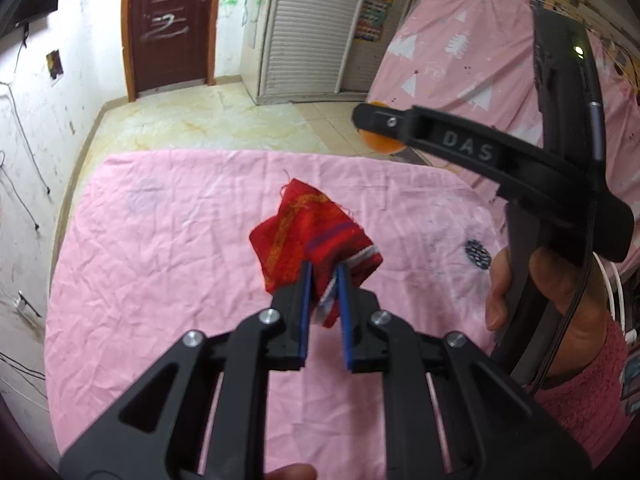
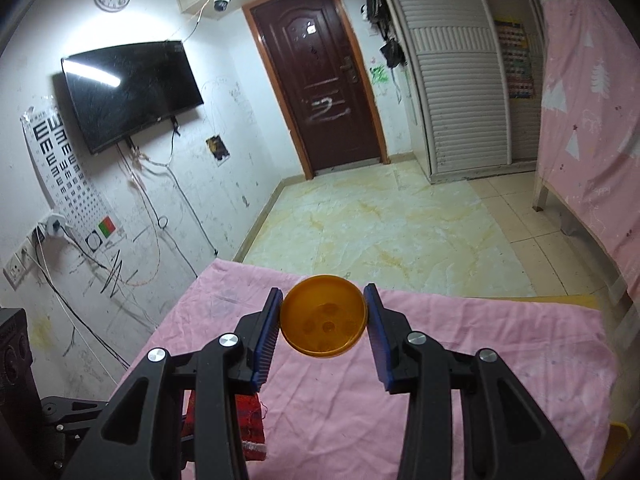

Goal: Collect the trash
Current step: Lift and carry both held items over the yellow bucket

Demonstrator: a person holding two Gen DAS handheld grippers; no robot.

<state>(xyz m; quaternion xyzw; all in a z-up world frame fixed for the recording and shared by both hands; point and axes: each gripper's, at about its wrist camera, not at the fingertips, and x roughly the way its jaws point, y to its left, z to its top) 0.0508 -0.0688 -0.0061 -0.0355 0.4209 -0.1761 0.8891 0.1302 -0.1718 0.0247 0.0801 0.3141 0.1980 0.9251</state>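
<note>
My left gripper [image 1: 322,270] is shut on a crumpled red cloth scrap [image 1: 304,232] with striped edging, held above the pink sheet [image 1: 180,264]. In the left wrist view the right gripper's black arm [image 1: 460,148] crosses the upper right, gripped by a hand [image 1: 520,288], with an orange cup [image 1: 380,142] at its tip. In the right wrist view my right gripper [image 2: 324,300] is shut on that small orange plastic cup [image 2: 323,316], its blue pads pressing both sides of it. The red cloth scrap [image 2: 248,424] shows at the lower left there, partly hidden behind the fingers.
The pink sheet [image 2: 480,360] covers a table-like surface; beyond its far edge lies a tiled floor [image 2: 380,220]. A brown door [image 2: 320,80], a wall-mounted television [image 2: 128,92], a louvered wardrobe [image 2: 452,80] and a pink-draped bed [image 2: 592,120] ring the room. Cables hang on the left wall.
</note>
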